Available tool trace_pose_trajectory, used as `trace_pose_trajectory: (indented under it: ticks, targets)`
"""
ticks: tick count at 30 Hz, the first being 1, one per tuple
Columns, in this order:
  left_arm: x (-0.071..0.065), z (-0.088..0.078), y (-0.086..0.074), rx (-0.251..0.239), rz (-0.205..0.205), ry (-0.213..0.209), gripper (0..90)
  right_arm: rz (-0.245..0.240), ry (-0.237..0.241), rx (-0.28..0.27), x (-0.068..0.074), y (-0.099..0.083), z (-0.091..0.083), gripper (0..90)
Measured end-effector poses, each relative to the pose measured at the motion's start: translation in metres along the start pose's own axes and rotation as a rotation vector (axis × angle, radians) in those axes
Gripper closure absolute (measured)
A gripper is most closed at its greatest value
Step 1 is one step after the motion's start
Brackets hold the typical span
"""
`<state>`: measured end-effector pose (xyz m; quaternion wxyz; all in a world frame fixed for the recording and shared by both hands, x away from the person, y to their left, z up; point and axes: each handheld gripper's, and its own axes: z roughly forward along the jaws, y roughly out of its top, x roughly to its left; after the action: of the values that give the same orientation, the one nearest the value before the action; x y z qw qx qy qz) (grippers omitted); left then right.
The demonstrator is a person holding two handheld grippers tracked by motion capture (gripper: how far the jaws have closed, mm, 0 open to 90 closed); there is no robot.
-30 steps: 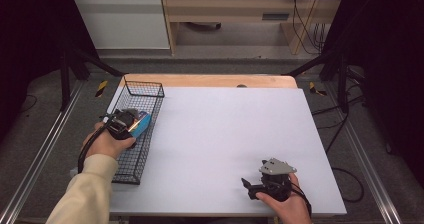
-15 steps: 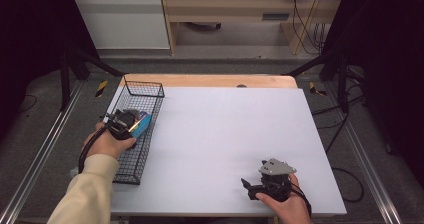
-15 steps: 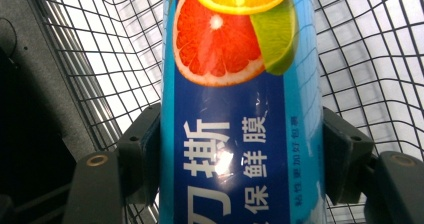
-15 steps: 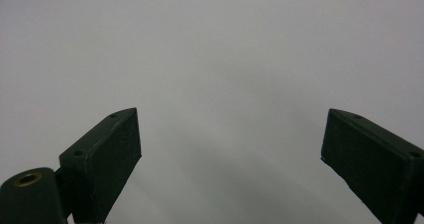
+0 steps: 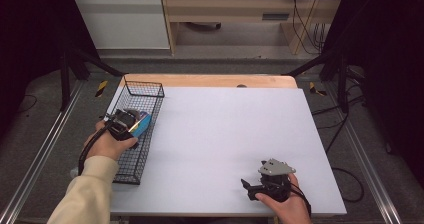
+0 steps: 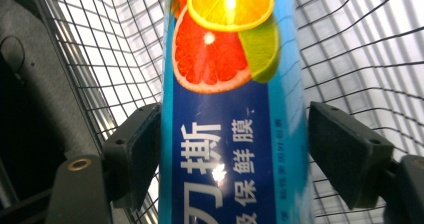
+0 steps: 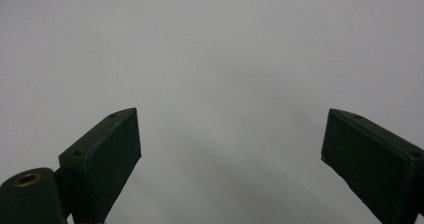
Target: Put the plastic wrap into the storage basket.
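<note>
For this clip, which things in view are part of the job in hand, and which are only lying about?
In use:
- blue cling-film box
- wire basket
- left hand-held gripper, jaws just opened around the box

Idle:
- right hand-held gripper, open, on the white table
- yellow-black tape strips on the floor

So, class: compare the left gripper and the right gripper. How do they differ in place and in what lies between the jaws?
The left gripper reaches into the wire basket; the right gripper rests on the white table. The left's jaws, which have just been opening, flank a blue cling-film box, one pad visibly apart from it; the right's have nothing between them. Both have black jaws standing open.
</note>
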<state>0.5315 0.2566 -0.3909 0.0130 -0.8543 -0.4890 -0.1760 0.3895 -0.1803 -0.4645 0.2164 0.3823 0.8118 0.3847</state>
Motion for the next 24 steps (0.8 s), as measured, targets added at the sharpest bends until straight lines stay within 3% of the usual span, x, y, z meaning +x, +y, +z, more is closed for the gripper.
trace_pose_trajectory:
  ticks: [13,24]
  targets:
    - [0.003,-0.026,-0.01,-0.124,-0.021,-0.003,15.8,-0.002,0.003,0.003,0.0,0.0,0.001,9.1]
    - [-0.007,-0.05,-0.017,-0.226,-0.016,0.012,7.7,0.011,0.011,0.021,0.0,0.0,0.002,6.8]
